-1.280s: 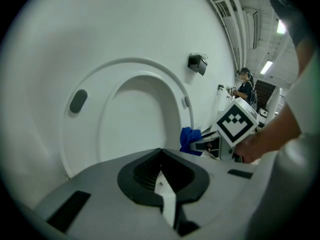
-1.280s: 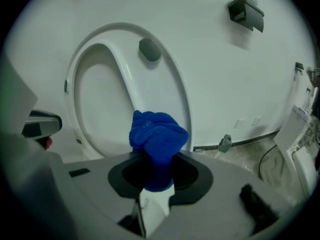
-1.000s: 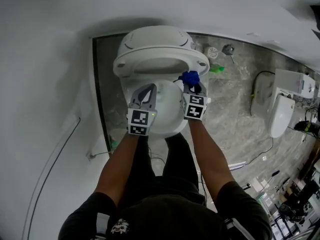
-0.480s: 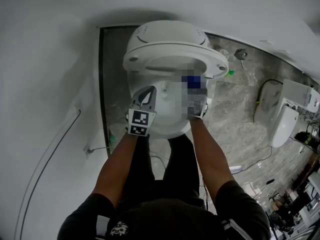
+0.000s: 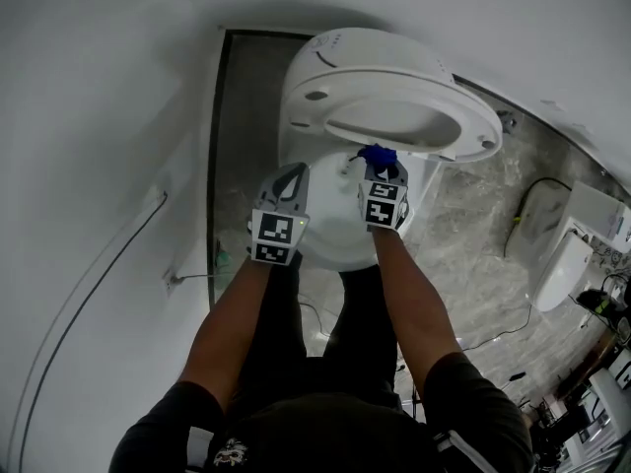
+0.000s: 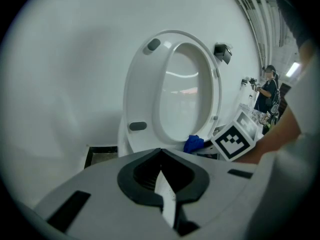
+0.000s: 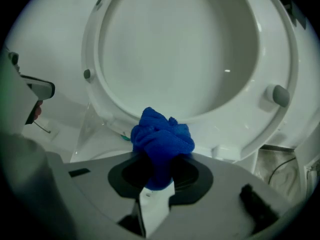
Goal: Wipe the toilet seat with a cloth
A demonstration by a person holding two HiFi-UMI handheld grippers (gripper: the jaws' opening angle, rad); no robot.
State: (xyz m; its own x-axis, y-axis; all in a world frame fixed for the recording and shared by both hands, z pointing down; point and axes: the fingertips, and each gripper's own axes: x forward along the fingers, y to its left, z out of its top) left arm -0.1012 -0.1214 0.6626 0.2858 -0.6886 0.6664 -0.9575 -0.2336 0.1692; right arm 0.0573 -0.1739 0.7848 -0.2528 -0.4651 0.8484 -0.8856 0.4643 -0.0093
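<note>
The white toilet seat (image 5: pixel 394 106) (image 6: pixel 145 109) (image 7: pixel 115 104) stands raised, its underside with grey bumpers facing me. My right gripper (image 5: pixel 380 170) (image 7: pixel 159 166) is shut on a bunched blue cloth (image 5: pixel 377 156) (image 7: pixel 161 139) (image 6: pixel 193 143), which sits just below the seat's lower rim, over the bowl (image 5: pixel 330 225). To its left my left gripper (image 5: pixel 286 187) (image 6: pixel 161 156) is shut with nothing in it, held over the bowl's left rim.
A white wall fills the left and top. The floor is grey marbled tile (image 5: pixel 473 254) with a dark strip (image 5: pixel 219 146) beside the toilet. A second white toilet (image 5: pixel 557 264) stands at the right. A cable (image 5: pixel 89 294) runs along the wall at left.
The toilet has shifted right and up in the head view as the head turned. Both grippers stay over the bowl, the right one still holding the cloth under the raised seat.
</note>
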